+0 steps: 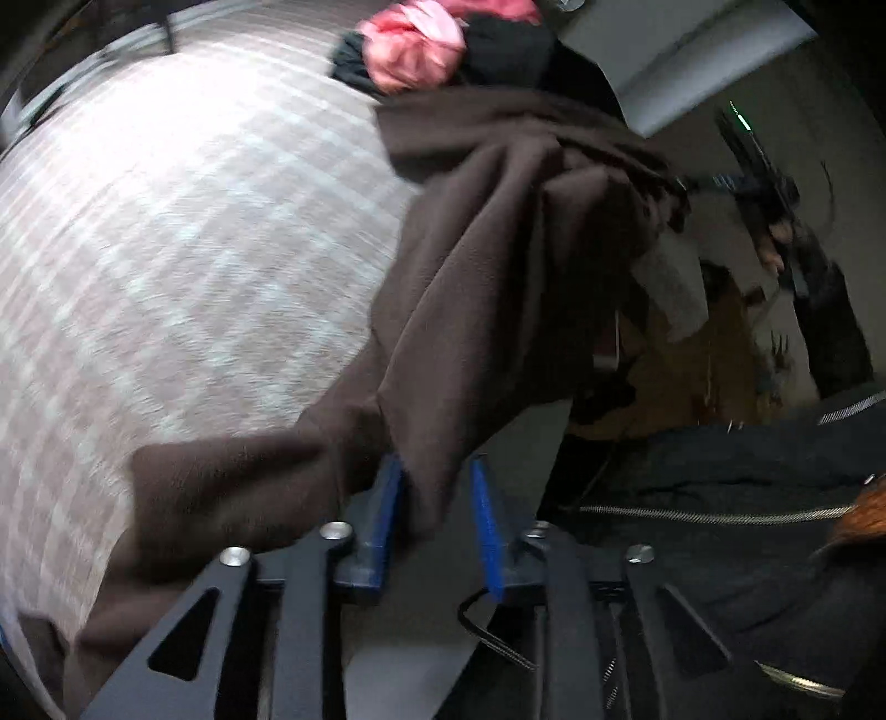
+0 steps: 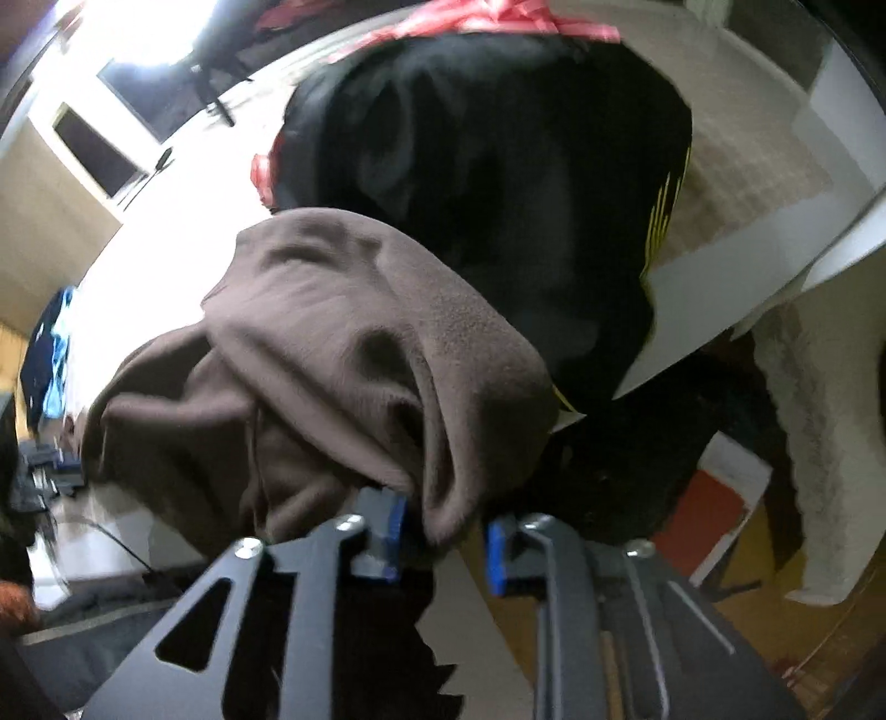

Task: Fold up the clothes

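A brown fleece garment [image 1: 487, 266] is lifted off the bed and stretched between both grippers. My left gripper [image 1: 437, 498] is shut on one bunched end of it, the cloth passing between its blue pads. The rest of the garment trails down onto the checked bed cover [image 1: 166, 249]. In the right wrist view the brown garment [image 2: 332, 343] bulges in folds in front of my right gripper [image 2: 446, 534], which is shut on a thick fold. The right gripper [image 1: 767, 188] also shows far off in the left wrist view, held by a hand [image 1: 772, 243].
A pink garment [image 1: 415, 50] and a black garment [image 1: 509, 50] lie heaped at the bed's far end. The black garment [image 2: 498, 166] with yellow marks fills the right wrist view's middle. A person's black zipped jacket [image 1: 720, 498] is at lower right. The bed's white edge [image 2: 720, 288] is on the right.
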Demonstrator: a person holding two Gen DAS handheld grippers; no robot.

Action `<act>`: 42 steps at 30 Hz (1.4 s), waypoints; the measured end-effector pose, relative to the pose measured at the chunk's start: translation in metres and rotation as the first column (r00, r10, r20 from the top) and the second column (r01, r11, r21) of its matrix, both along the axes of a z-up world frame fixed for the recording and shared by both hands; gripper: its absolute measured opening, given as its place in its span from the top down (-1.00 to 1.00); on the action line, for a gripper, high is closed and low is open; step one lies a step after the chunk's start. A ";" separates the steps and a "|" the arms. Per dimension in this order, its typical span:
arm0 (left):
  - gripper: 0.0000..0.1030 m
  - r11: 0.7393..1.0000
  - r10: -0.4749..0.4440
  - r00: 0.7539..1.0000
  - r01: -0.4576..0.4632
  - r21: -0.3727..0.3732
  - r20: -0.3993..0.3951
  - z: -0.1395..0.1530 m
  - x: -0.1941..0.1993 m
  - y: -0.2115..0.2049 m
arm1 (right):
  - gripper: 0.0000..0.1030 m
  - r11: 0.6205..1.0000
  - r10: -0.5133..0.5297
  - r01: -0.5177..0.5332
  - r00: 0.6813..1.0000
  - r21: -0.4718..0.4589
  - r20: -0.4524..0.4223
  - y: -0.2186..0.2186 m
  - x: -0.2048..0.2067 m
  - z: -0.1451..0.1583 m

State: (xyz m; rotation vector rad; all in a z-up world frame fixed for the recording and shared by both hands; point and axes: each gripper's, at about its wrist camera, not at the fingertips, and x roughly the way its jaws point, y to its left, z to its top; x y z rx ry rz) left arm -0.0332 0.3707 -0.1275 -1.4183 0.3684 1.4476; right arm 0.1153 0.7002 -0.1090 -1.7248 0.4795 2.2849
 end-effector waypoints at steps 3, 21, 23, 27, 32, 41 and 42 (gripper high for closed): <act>0.22 0.999 0.043 0.997 -0.042 0.017 -0.062 0.014 -0.018 -0.002 | 0.24 0.998 0.030 -0.029 0.999 0.050 -0.029 -0.009 0.001 0.023; 0.76 0.989 -0.017 1.000 0.015 0.149 0.011 0.042 -0.071 0.075 | 0.83 0.995 0.097 -0.102 0.921 0.007 -0.377 -0.024 -0.067 0.085; 0.76 0.977 0.070 0.993 -0.048 0.209 -0.099 0.098 -0.083 0.042 | 0.83 0.991 0.124 -0.130 0.866 0.021 -0.485 -0.035 -0.076 0.129; 0.78 0.952 0.213 0.924 -0.124 0.278 -0.317 0.197 -0.084 -0.018 | 0.84 0.975 0.203 -0.210 0.699 0.074 -0.686 -0.057 -0.093 0.229; 0.78 0.919 0.352 0.761 -0.171 0.355 -0.545 0.307 -0.069 -0.087 | 0.84 0.966 0.230 -0.235 0.569 0.112 -0.789 -0.067 -0.102 0.284; 0.77 0.959 0.237 0.924 -0.172 0.227 -0.302 0.173 -0.035 -0.090 | 0.83 0.990 -0.005 -0.008 0.995 -0.139 -0.100 -0.029 -0.102 -0.008; 0.79 0.963 0.231 0.932 -0.177 0.203 -0.280 0.159 -0.034 -0.088 | 0.83 0.981 -0.036 0.034 0.999 -0.189 -0.008 -0.023 -0.092 -0.037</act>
